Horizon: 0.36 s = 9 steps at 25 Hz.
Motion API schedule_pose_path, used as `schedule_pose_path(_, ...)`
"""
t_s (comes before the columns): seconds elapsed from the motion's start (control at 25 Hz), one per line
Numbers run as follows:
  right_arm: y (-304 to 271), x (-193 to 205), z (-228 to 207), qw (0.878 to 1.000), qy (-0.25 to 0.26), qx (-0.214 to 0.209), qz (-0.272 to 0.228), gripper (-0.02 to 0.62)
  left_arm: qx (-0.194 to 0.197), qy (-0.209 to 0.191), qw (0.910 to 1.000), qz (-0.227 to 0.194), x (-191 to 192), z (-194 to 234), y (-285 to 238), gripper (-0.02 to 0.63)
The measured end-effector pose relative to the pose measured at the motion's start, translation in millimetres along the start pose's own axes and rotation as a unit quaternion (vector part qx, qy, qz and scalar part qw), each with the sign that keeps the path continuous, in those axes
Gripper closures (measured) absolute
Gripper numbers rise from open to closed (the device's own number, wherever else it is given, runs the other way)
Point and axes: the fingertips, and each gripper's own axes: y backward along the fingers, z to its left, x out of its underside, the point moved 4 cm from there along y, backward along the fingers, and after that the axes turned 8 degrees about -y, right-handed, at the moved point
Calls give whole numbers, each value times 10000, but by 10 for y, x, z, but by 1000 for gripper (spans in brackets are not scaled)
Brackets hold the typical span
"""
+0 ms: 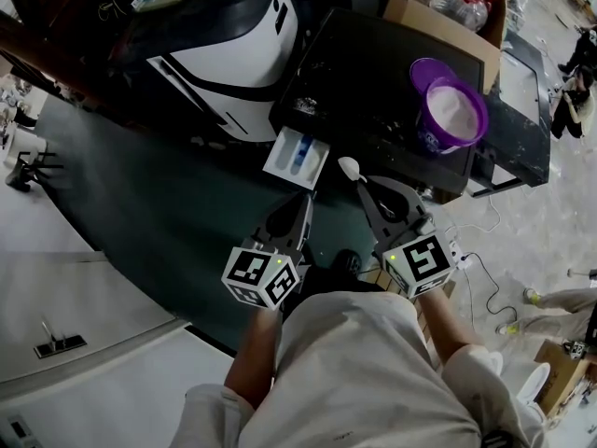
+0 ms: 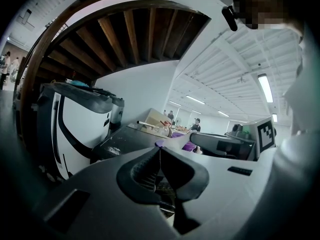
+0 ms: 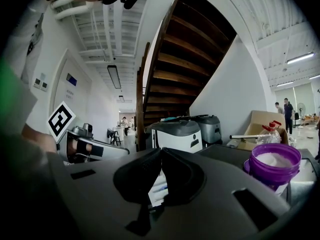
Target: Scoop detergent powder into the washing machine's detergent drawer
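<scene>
We stand over a dark washing machine (image 1: 373,73), seen from above, with a white and black machine (image 1: 233,45) just to its left and an open cardboard box (image 1: 438,21) behind it. On the washing machine's top, near the right edge, stands a purple tub (image 1: 427,129) with its lid off – it is filled with white powder (image 1: 452,108). The detergent drawer (image 1: 297,155) juts out of the washing machine's front left corner, pulled open, white with a blue insert in one compartment.

Our two grippers hang side by side below the drawer, both pointing towards the machine. The left gripper (image 1: 305,197) has its fingers pressed together at the tips with nothing between them, just short of the drawer's near edge. The right gripper (image 1: 362,187) has its fingers closed on the handle of a small white spoon (image 1: 348,166). The spoon's bowl sits just right of the drawer, beside it and not over it, well short of the tub. We cannot tell whether the bowl carries any powder.
</scene>
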Motion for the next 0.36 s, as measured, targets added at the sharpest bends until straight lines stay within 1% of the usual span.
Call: schedule_pose_path(0.36,41,28,-17,10000,-53,24,-9,584,33,-32,10000,52,19,-44,-6,586)
